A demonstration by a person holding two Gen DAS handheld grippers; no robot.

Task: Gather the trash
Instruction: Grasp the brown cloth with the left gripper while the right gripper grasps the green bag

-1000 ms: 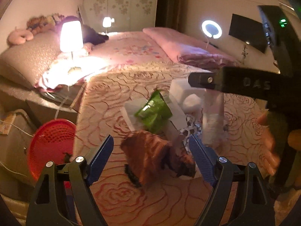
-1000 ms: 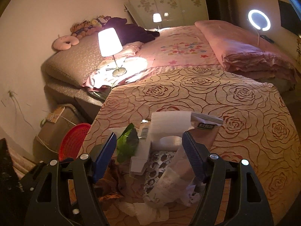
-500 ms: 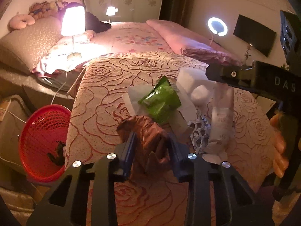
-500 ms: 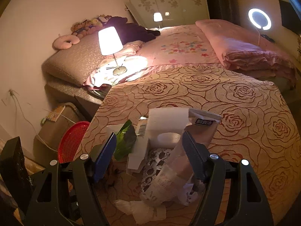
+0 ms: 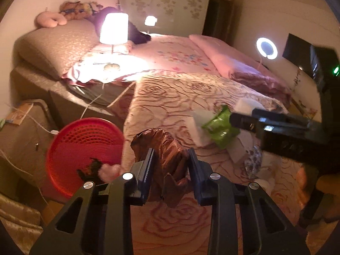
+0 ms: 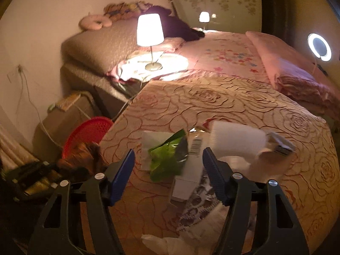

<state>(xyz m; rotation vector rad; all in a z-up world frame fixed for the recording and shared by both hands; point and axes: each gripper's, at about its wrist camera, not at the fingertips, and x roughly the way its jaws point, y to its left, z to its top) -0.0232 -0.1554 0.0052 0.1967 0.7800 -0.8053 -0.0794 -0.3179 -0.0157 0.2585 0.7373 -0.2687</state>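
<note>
The left gripper (image 5: 171, 165) pinches a crumpled brown bag (image 5: 167, 148) beside the red basket (image 5: 85, 144); the right gripper (image 6: 167, 170) hangs spread above the green wrapper (image 6: 165, 157)

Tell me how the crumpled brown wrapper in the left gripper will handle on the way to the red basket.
The brown wrapper looks thin and creased, so probably light and floppy. Its loose end droops below the left gripper, so it may sway or snag.
</note>
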